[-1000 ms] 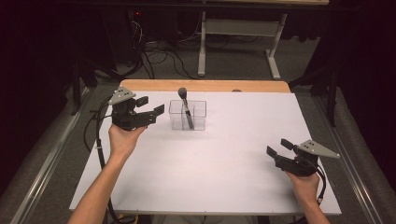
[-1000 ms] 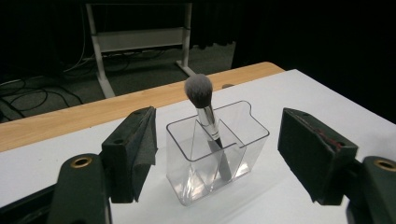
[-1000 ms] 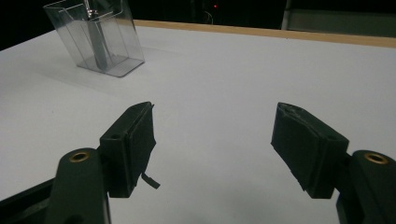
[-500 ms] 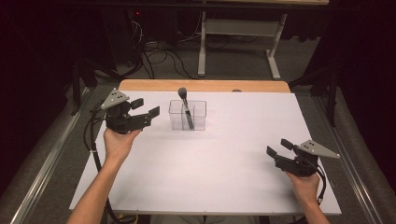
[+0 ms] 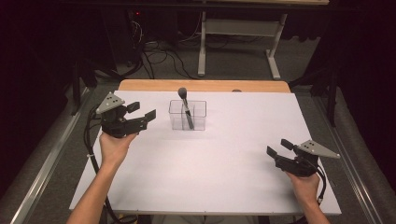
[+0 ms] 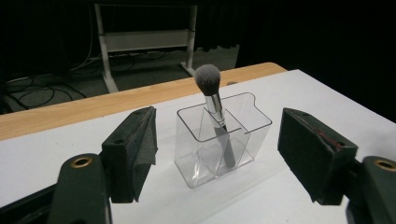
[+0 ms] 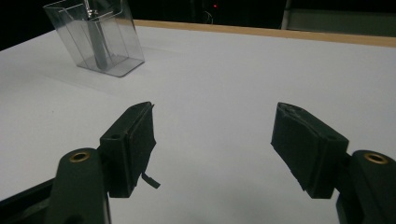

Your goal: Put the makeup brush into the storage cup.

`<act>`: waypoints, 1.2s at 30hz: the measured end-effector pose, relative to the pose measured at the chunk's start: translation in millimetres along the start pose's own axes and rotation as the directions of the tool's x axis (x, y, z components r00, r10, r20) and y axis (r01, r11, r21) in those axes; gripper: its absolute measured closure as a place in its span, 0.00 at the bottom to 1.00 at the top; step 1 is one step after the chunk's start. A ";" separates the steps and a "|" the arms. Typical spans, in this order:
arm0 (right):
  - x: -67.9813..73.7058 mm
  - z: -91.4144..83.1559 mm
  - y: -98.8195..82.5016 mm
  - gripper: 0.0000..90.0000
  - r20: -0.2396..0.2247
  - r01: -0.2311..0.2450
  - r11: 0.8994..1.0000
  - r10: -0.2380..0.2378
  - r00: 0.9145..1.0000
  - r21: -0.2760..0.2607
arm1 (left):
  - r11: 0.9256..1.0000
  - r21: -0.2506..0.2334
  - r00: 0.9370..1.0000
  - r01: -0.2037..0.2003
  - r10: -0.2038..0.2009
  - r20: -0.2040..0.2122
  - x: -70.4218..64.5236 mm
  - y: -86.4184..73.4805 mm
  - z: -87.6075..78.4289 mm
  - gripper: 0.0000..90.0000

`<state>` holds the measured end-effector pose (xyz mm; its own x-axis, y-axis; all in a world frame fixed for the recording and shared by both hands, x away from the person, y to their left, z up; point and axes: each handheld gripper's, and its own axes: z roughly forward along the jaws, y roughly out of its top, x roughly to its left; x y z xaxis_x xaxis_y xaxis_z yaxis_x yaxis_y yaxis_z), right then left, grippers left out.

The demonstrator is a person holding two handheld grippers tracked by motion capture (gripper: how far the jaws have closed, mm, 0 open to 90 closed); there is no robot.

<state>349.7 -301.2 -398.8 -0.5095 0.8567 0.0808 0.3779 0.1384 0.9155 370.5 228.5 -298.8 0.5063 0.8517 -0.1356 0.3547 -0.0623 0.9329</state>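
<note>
A clear plastic holder [image 5: 187, 115] with two compartments stands at the back middle of the white table top [image 5: 224, 177]. A makeup brush [image 5: 185, 105] leans in it, grey bristles up. In the left gripper view the brush [image 6: 215, 112] stands in the holder [image 6: 224, 140], handle against the middle divider. My left gripper [image 5: 142, 111] is held to the left of the holder, pointing at it, open and empty; the holder appears beyond its open jaws, not touched. My right gripper [image 5: 278, 147] rests low near the front right, open and empty [image 7: 215, 149], with the holder [image 7: 100, 39] far off.
A wooden strip [image 5: 201, 85] edges the table's far side. Beyond it are a metal desk frame [image 5: 238, 46] and cables [image 5: 159, 56] on the dark floor. Rails run along both sides of the table. Wide white surface lies between the two grippers.
My left gripper has drawn back to the left, away from the holder, by a small amount. The right gripper, holder and brush have kept still.
</note>
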 end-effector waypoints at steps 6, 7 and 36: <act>0.7 0.1 0.3 0.35 -0.002 0.007 1.000 -0.007 1.000 -0.003 | 1.000 0.001 1.000 0.017 -0.017 0.003 0.9 -8.2 -2.6 0.32; 1.1 -0.2 0.4 0.35 -0.004 0.004 1.000 -0.004 1.000 -0.003 | 1.000 0.000 1.000 0.021 -0.021 0.003 1.4 -9.3 -2.9 0.32; 0.8 0.2 0.0 0.36 0.005 0.005 1.000 -0.005 1.000 0.003 | 0.999 0.040 0.999 0.034 -0.035 0.009 -3.1 -37.8 6.0 0.30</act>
<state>349.5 -300.5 -398.8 -0.5073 0.8586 0.0742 0.3779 0.1442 0.9146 360.3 225.1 -335.7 0.5004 0.8488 -0.1705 0.4029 -0.0539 0.9136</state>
